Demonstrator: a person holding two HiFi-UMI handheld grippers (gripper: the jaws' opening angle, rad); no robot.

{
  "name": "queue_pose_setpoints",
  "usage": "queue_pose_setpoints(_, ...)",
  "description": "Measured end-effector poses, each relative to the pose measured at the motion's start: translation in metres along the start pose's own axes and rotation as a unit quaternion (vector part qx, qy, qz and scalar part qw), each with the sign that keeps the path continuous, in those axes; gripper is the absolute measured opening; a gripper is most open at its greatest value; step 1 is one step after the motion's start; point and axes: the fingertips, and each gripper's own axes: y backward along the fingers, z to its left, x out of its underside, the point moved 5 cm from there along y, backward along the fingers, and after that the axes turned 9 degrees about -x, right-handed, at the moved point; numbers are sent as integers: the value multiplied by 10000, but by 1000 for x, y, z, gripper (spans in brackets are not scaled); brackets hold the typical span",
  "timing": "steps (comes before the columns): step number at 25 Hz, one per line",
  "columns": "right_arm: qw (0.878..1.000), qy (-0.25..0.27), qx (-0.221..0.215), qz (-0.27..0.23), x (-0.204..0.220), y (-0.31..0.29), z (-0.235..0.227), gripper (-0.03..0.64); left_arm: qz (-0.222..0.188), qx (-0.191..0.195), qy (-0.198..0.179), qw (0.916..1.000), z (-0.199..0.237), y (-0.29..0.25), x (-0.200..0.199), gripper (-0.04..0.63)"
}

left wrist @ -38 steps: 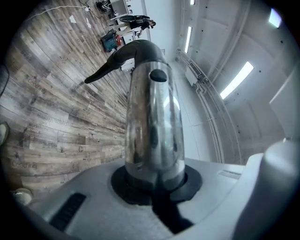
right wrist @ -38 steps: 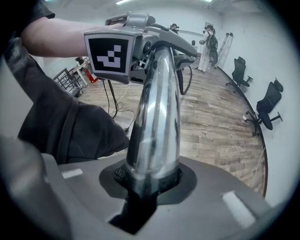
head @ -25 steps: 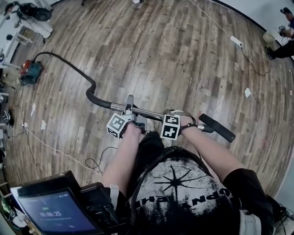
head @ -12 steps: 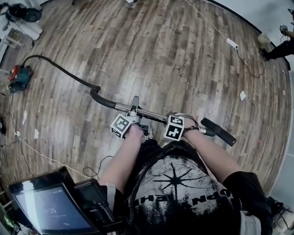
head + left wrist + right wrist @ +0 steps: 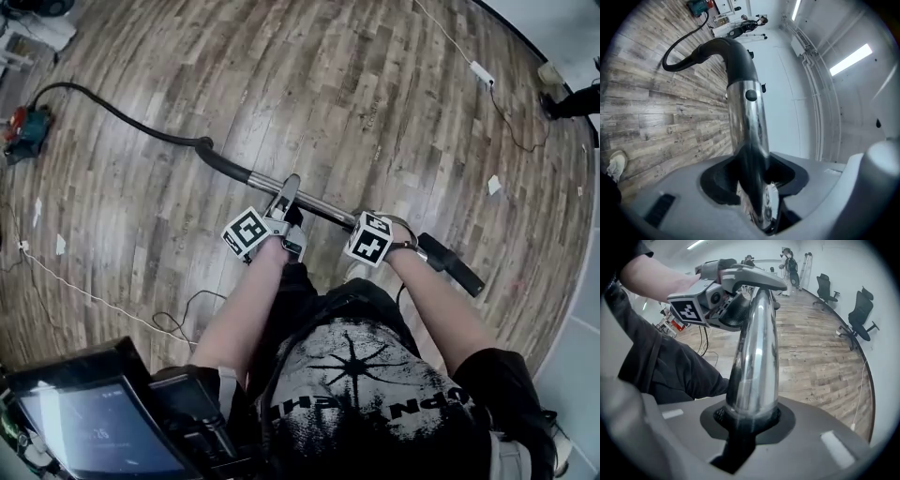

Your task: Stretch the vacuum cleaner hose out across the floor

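Vacuum cleaner hose (image 5: 122, 117) lay curving across the wooden floor (image 5: 375, 94), its chrome tube (image 5: 314, 200) held up. The left hand-held gripper (image 5: 284, 202) had just spread wide around the tube, and the right hand-held gripper (image 5: 398, 236) had just tightened, clamping it.

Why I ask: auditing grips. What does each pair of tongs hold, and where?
The right tongs, just closing, clamp the metal tube near its black end. The left tongs, just opened, only straddle that tube nearer the hose.
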Motion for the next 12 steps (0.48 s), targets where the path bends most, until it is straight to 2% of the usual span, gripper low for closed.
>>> queue_pose_setpoints(5,9993,366,-14,92,46,-14,-35,81,296,-117,-145,9994,17,-20,39,192)
queue_pose_setpoints(8,9988,471,-65,130,80,-35,-53,81,493,-107,-171,9986,41,-25,69,184)
queue_pose_setpoints(10,9992,360,-107,110,102,-53,-63,82,626,-145,-309,9975,63,-23,84,126)
queue_pose_setpoints(12,9996,260,-70,65,124,-74,-76,81,724,-199,-695,9947,84,-24,91,29)
